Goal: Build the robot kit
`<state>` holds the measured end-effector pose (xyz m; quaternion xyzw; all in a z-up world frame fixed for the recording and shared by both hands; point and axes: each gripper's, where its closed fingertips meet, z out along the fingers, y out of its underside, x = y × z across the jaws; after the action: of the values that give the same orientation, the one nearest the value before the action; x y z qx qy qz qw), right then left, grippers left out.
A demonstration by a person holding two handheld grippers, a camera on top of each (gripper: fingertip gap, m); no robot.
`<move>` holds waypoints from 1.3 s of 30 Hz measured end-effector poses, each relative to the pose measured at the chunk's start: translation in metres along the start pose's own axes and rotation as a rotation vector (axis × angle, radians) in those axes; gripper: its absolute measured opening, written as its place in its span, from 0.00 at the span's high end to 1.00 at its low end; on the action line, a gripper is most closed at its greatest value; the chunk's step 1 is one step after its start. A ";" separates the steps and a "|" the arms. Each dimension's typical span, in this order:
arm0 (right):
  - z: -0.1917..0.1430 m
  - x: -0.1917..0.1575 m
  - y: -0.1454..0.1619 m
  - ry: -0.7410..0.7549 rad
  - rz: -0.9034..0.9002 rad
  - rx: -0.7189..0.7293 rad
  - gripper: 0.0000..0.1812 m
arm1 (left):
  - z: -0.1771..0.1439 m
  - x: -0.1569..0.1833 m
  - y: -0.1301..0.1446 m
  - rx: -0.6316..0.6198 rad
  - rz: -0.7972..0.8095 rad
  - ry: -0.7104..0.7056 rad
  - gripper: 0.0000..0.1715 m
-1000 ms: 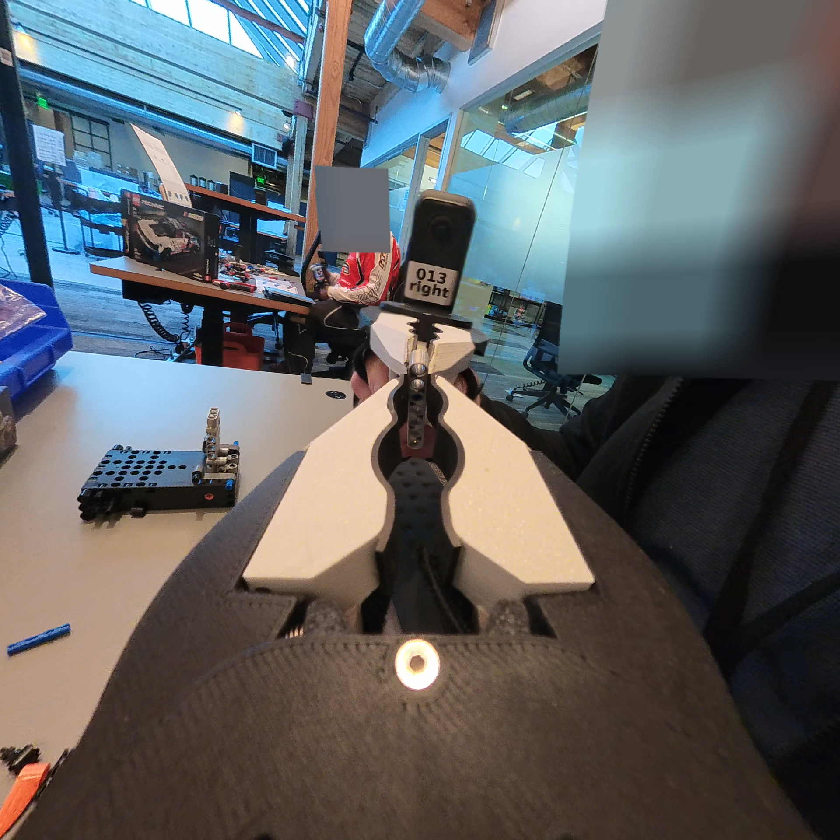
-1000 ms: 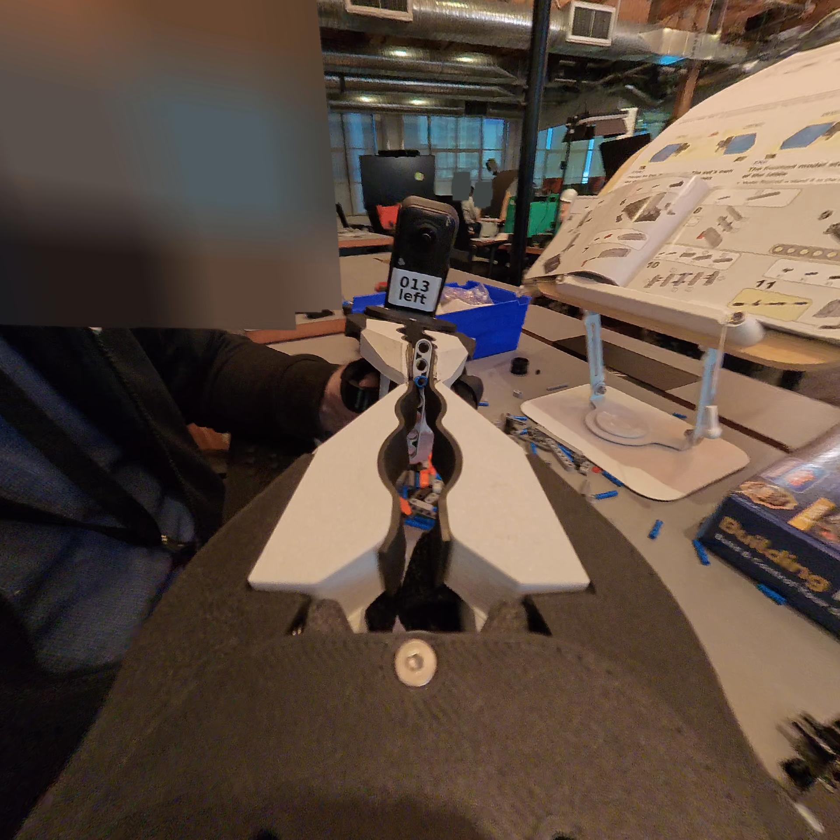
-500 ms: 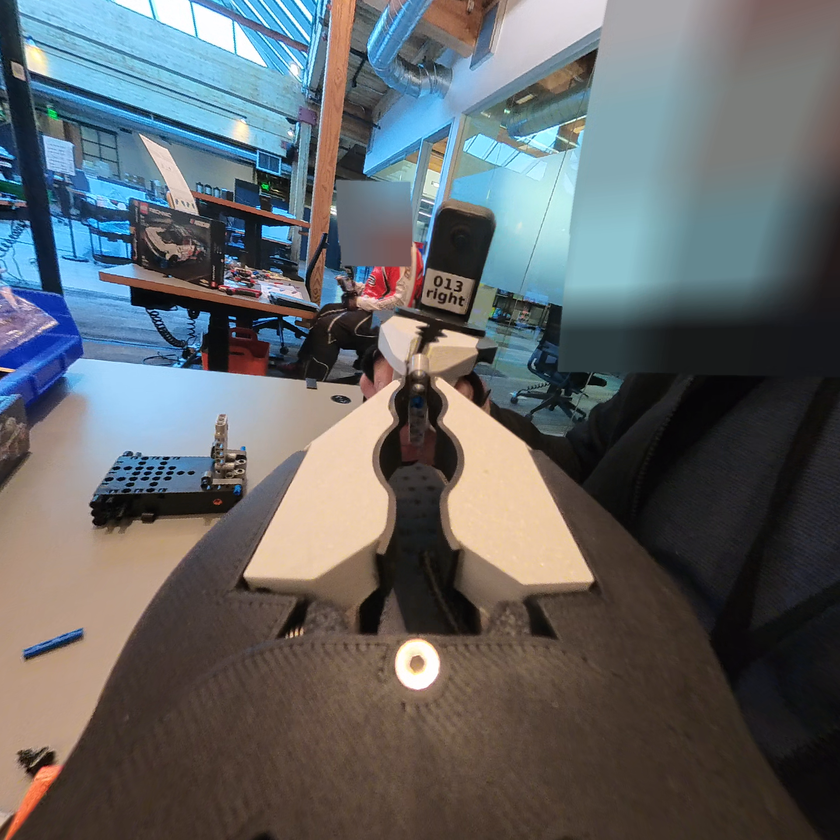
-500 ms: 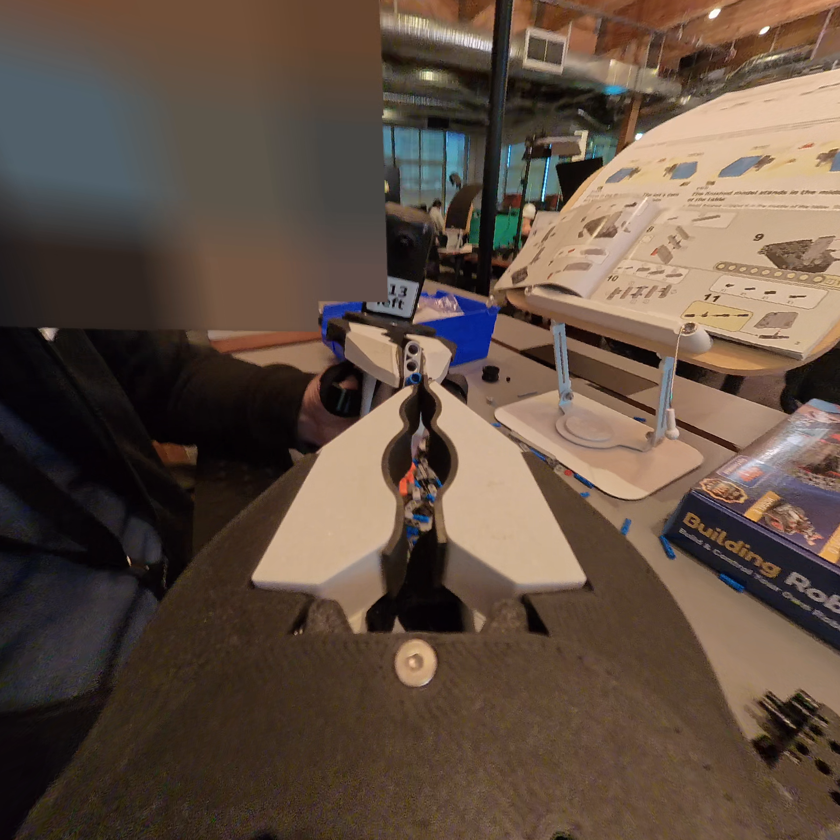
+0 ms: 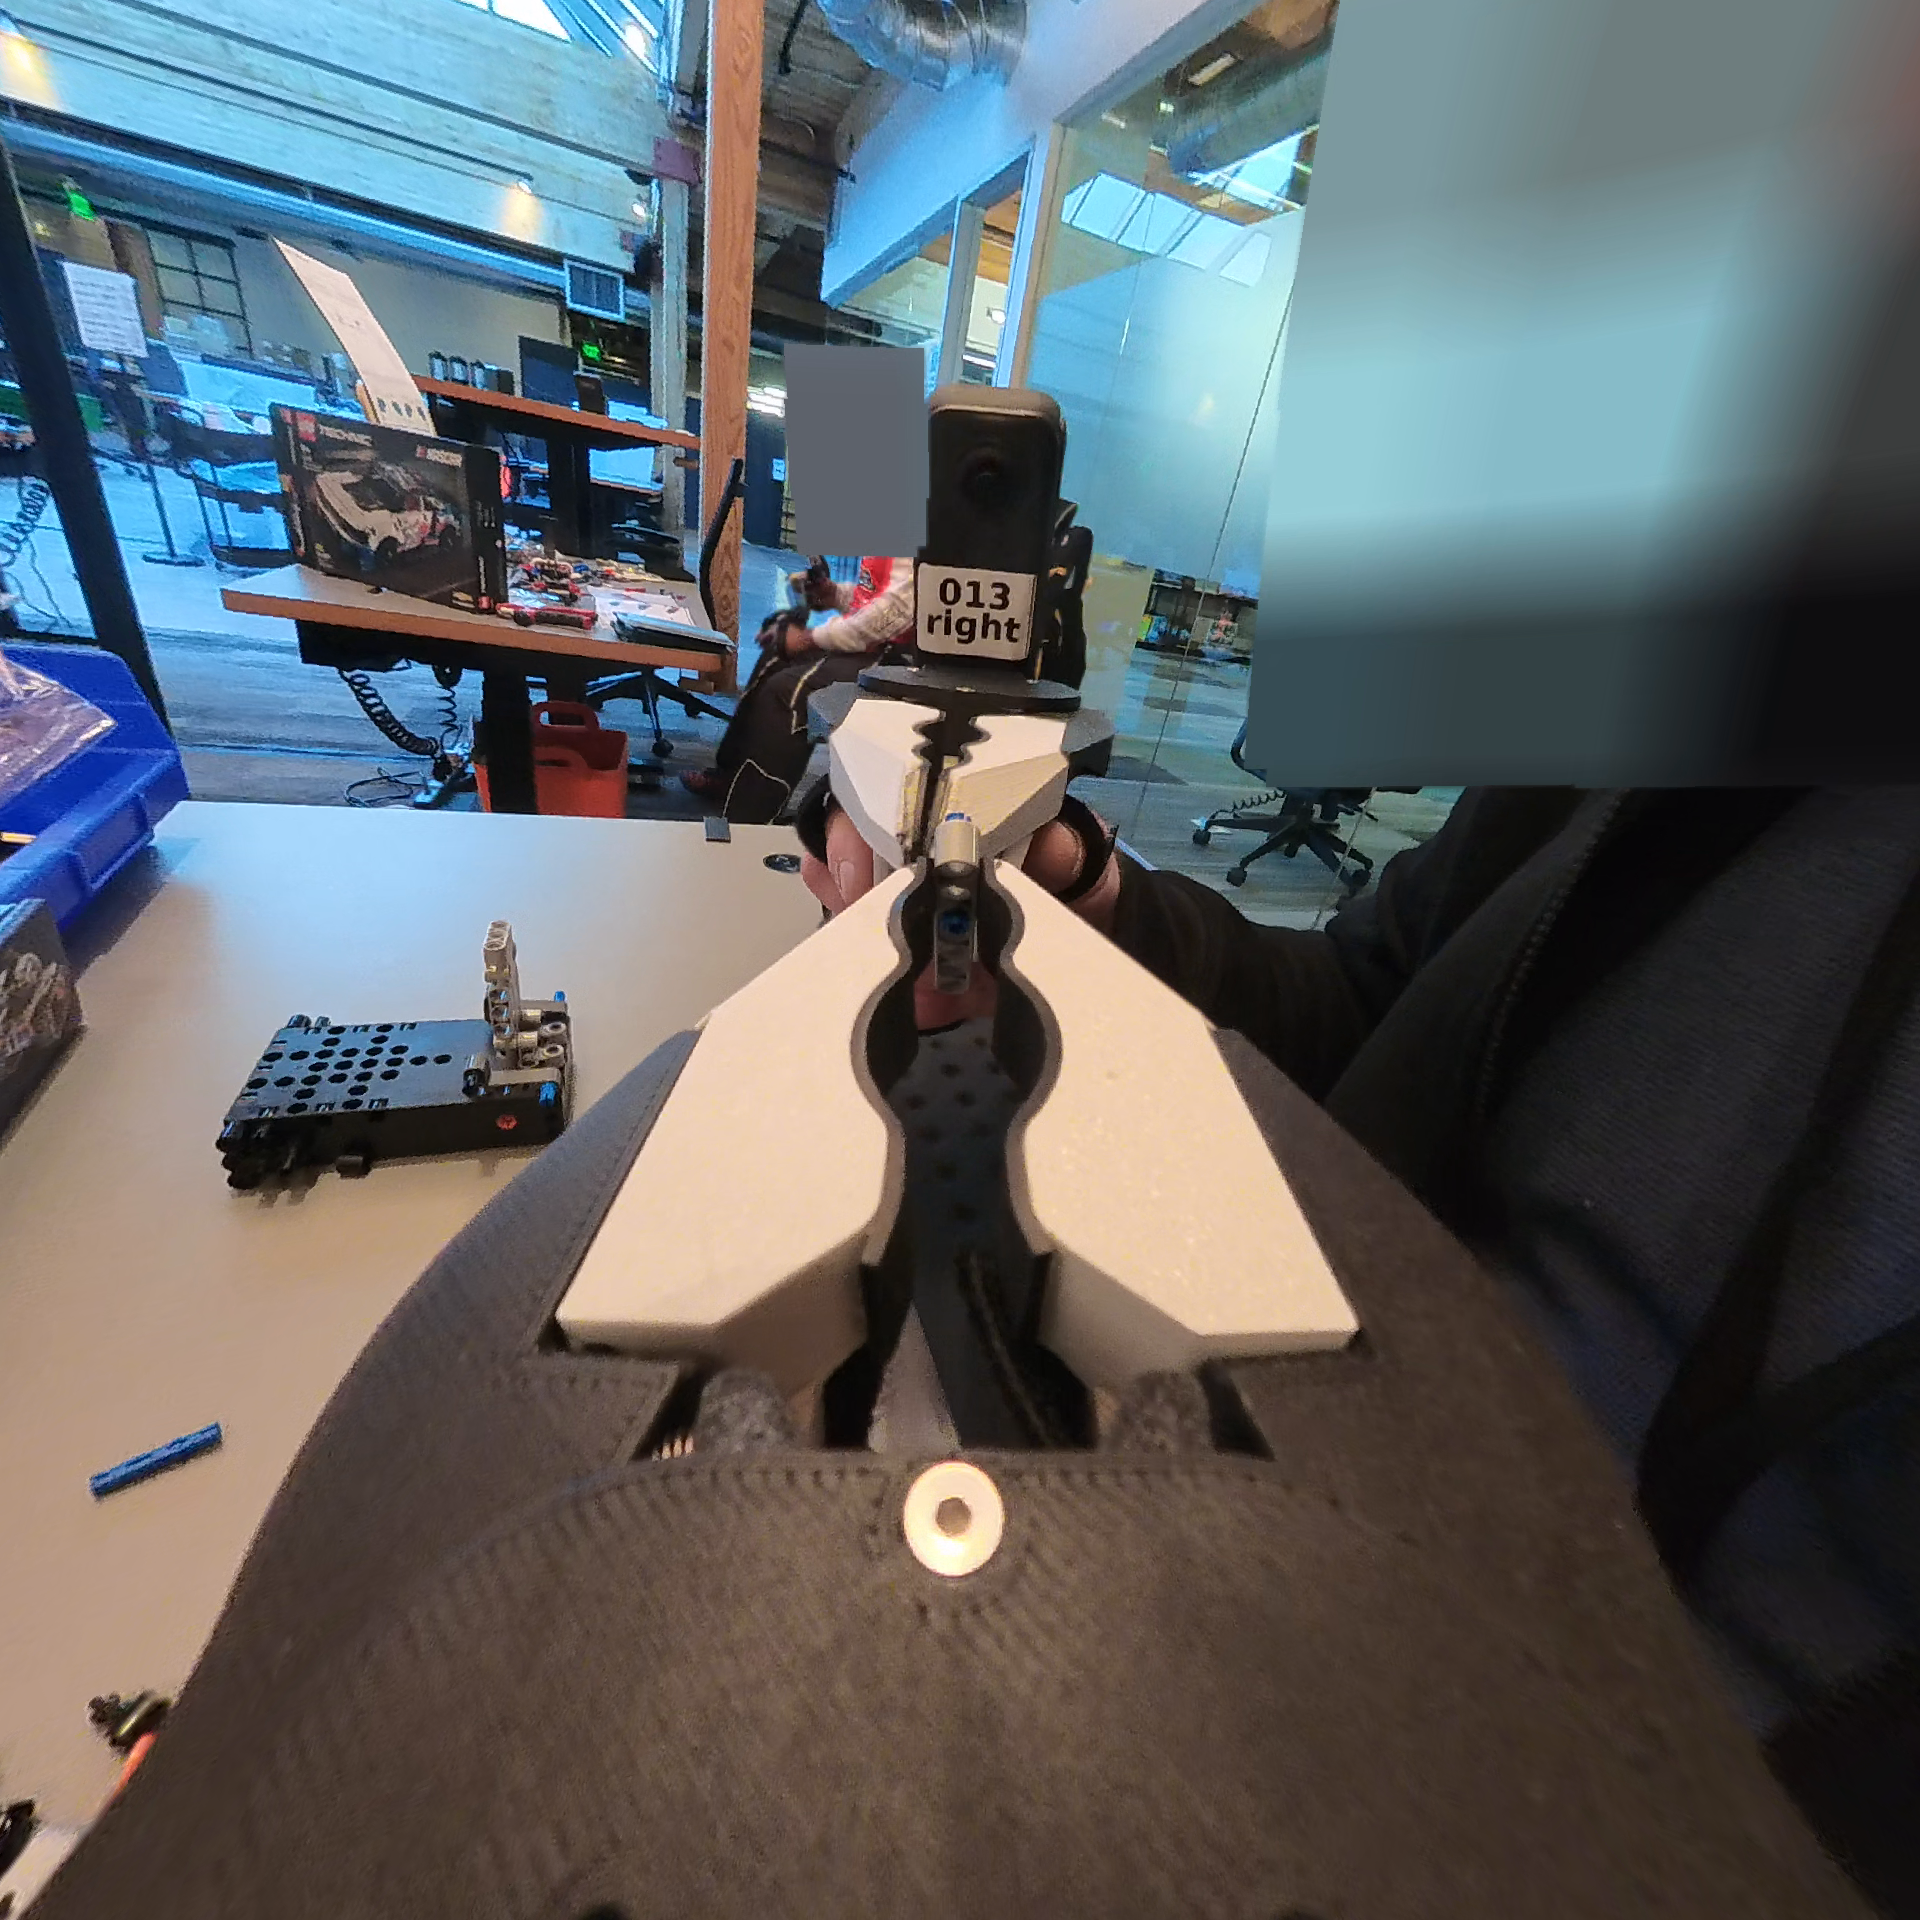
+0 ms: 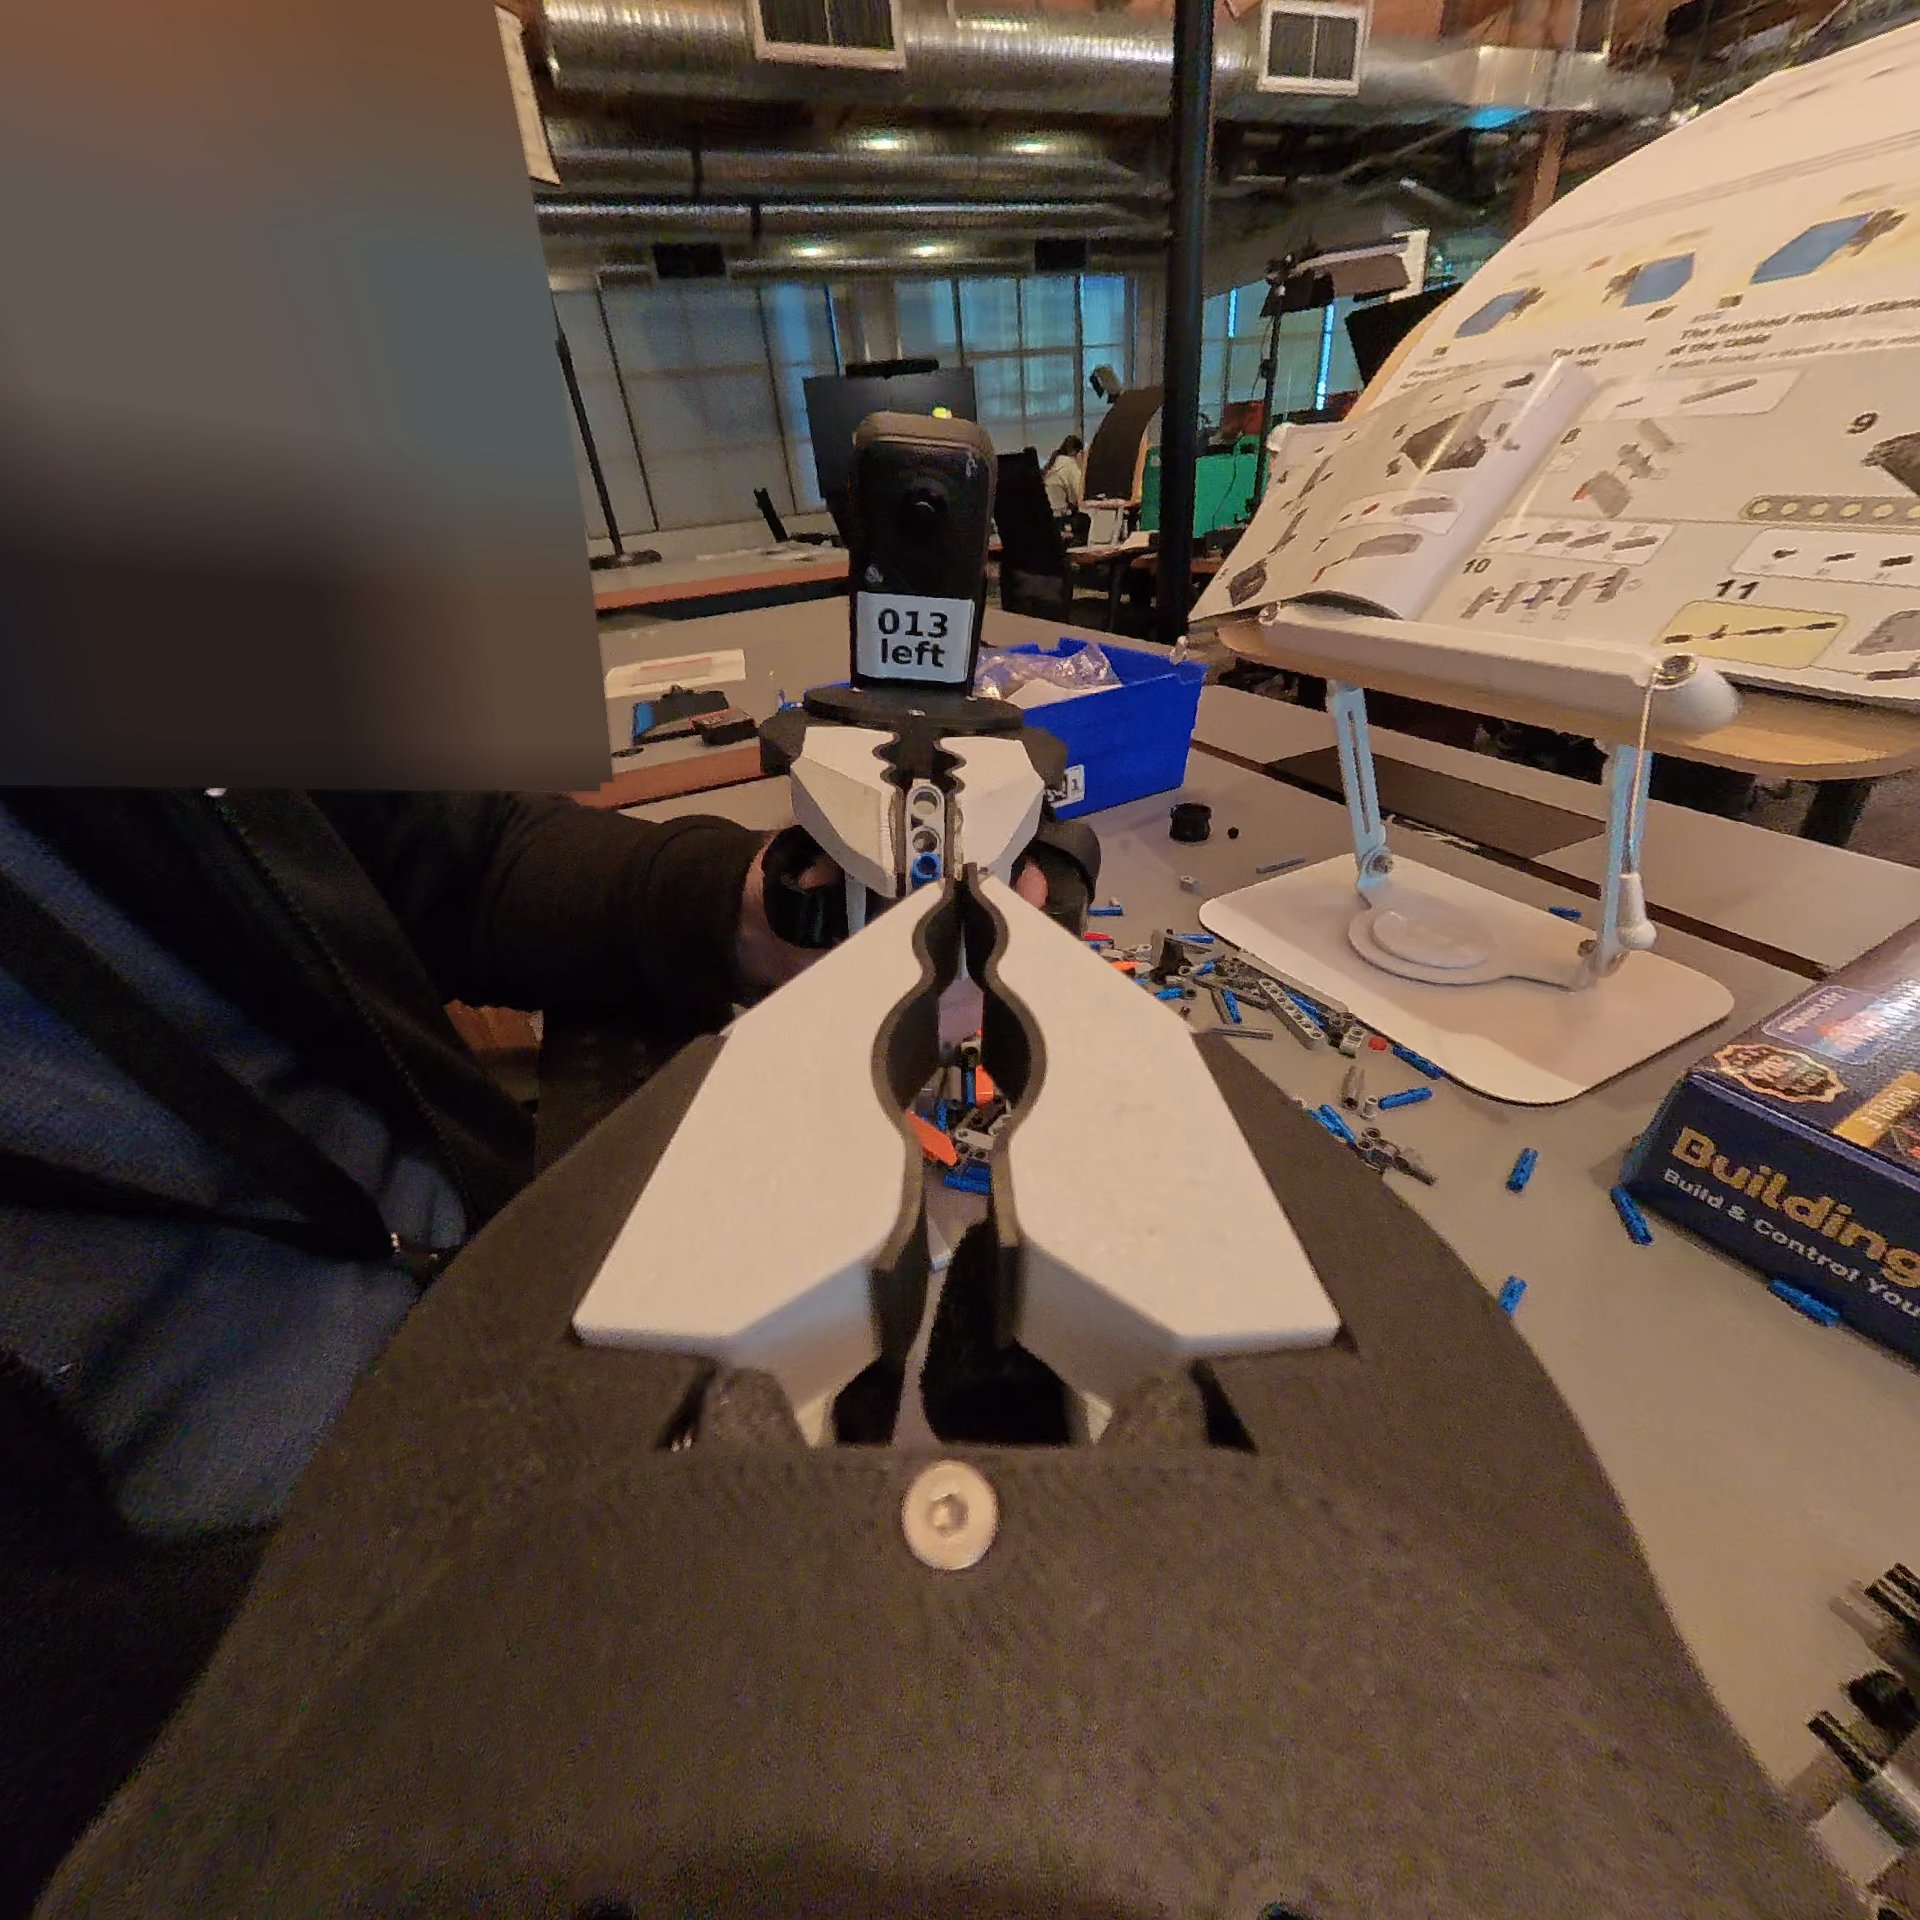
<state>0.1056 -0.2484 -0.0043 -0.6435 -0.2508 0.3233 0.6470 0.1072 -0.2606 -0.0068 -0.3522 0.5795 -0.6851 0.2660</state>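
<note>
The left gripper (image 5: pixel 954 883) and the right gripper (image 6: pixel 961 883) face each other tip to tip above the grey table (image 5: pixel 343 935), each held by a hand in a dark fingerless glove; the left gripper's fingers are pressed together on a small grey beam with holes (image 5: pixel 954 940), which stands upright between its tips with a blue pin in one hole; the same beam shows in the right wrist view (image 6: pixel 923 821), gripped in the far gripper; the right gripper's fingers are drawn together too, and whether they pinch anything at the very tip I cannot tell; its tips sit just beside the beam's end

On the table, left of the left gripper, lies a black plate with holes (image 5: pixel 384 1081) with a short grey upright piece on its near corner; a blue rod (image 5: pixel 156 1444) lies nearer, well apart from the plate; a blue bin (image 5: pixel 94 790) stands at the table's far left edge

Right of the right gripper a white book stand (image 6: pixel 1455 956) holds an open instruction booklet (image 6: pixel 1621 499); loose small parts (image 6: pixel 1278 1018) are scattered between the gripper and the stand; a dark blue box (image 6: pixel 1808 1153) lies at the table's right side
</note>
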 end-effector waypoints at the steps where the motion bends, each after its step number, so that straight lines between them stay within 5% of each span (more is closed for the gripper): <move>1: -0.002 0.001 -0.002 -0.001 0.009 0.011 1.00 | 0.000 0.000 -0.001 0.003 -0.002 0.000 0.97; 39: -0.008 -0.015 0.005 -0.054 -0.042 -0.061 0.99 | 0.010 0.008 0.009 -0.048 0.038 0.015 0.97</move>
<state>0.1015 -0.2651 -0.0085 -0.6486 -0.2916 0.3190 0.6266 0.1099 -0.2744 -0.0135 -0.3423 0.6045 -0.6682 0.2663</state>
